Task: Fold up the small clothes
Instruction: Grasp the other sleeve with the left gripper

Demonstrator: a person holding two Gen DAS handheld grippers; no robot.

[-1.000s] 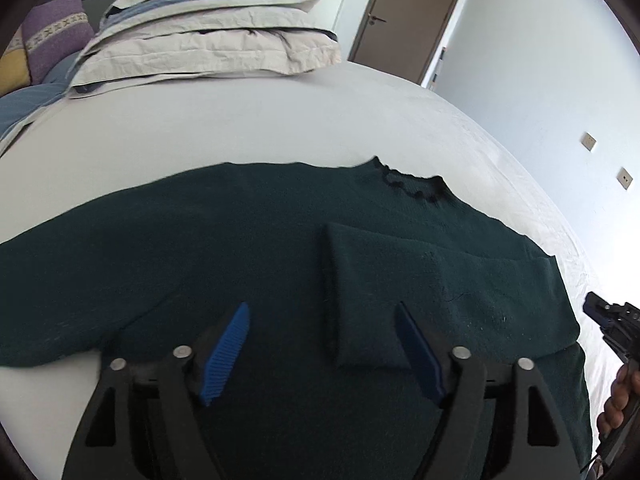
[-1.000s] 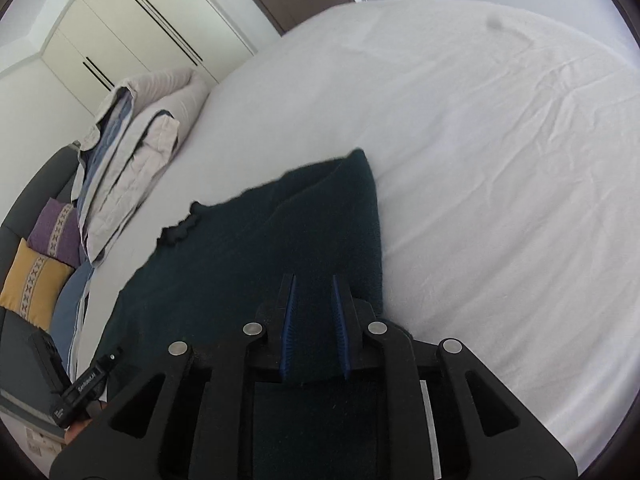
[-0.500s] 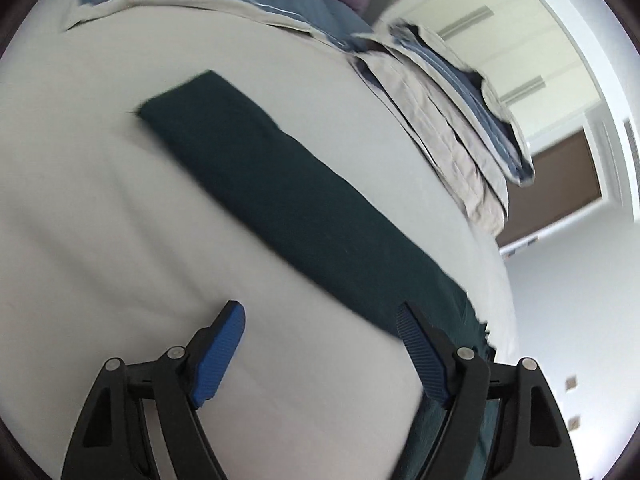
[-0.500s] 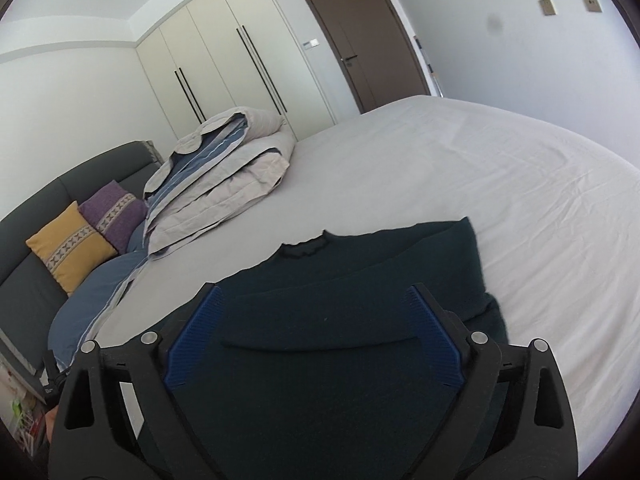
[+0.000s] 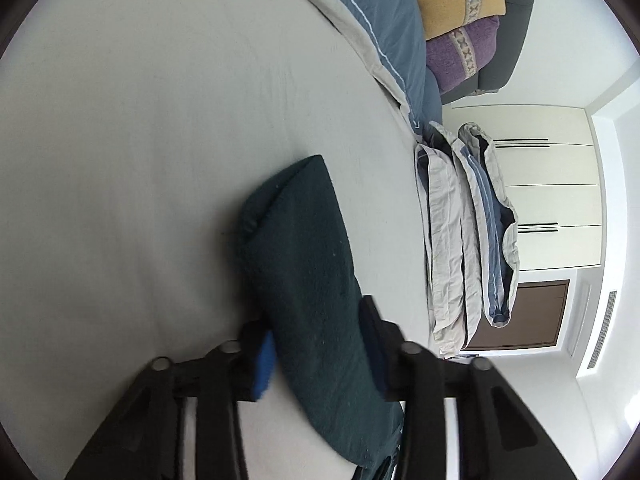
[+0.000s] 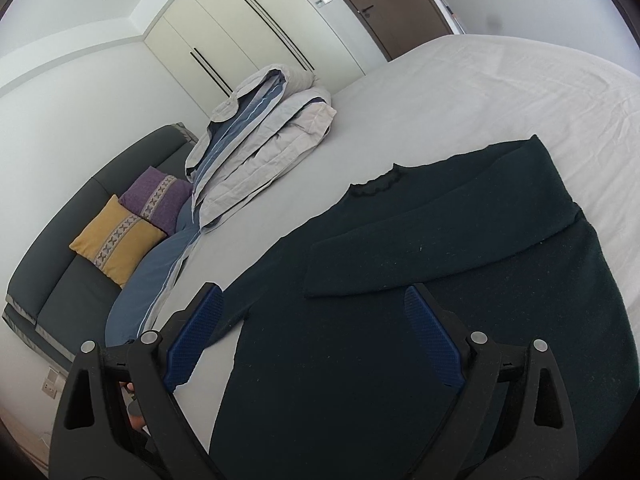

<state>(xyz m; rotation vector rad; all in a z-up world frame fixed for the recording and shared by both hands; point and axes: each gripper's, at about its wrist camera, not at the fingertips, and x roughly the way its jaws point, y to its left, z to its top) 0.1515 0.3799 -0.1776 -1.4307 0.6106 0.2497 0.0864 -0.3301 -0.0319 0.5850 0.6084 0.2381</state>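
Here I have the left gripper (image 5: 318, 354) with its blue pads around the long sleeve (image 5: 304, 276) of the dark green knitted sweater (image 6: 420, 300), which lies spread on the white bed sheet (image 6: 500, 92) near its front edge; whether it pinches, I cannot tell. My right gripper (image 6: 316, 340) hovers over the body, jaws wide apart.

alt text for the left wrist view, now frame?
The left gripper is closed on a sleeve of the dark green sweater, which stretches away from the camera over the white bed sheet. To the right lie a folded duvet, a blue pillow, and yellow and purple cushions against a dark headboard, with white wardrobe doors beyond.
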